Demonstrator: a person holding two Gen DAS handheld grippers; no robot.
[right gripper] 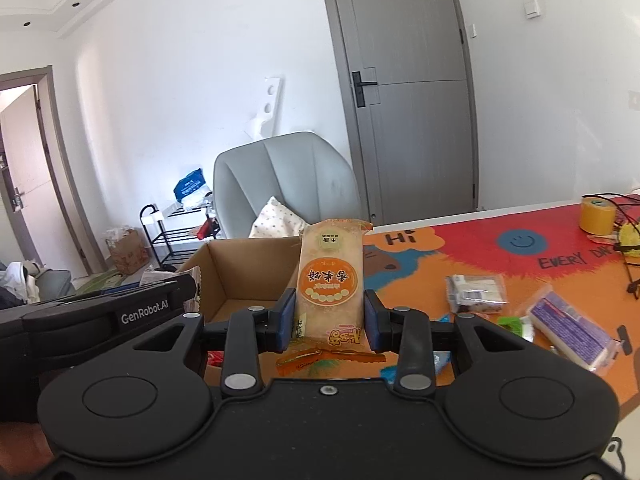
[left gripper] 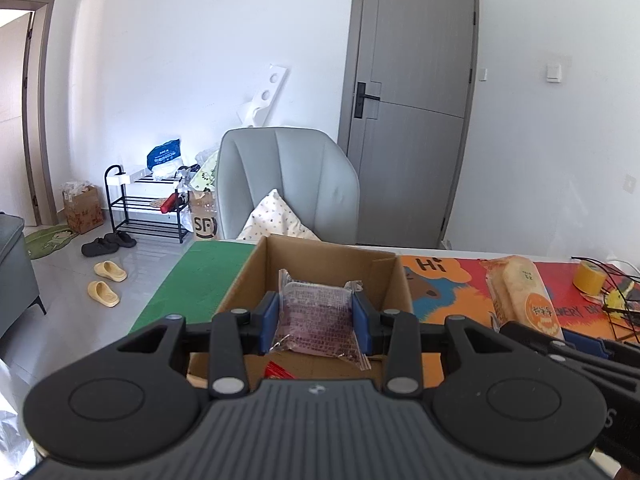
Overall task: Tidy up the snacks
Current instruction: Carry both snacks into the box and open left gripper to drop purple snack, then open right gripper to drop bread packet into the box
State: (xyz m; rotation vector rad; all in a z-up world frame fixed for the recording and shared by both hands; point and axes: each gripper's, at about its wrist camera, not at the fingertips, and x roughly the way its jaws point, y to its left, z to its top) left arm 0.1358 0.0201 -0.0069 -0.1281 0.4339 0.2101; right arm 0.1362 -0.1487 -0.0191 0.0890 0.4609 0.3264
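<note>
Left wrist view: cardboard box sitting open at twelve o'clock to receive snacks, left gripper clamping a purple wrapped snack above it, right gripper at three o'clock pinching a rice-cracker pack upright.

The table has a bright mat, with a brown box at middle left, snack packs at right, and yellow tape at far right.
</note>
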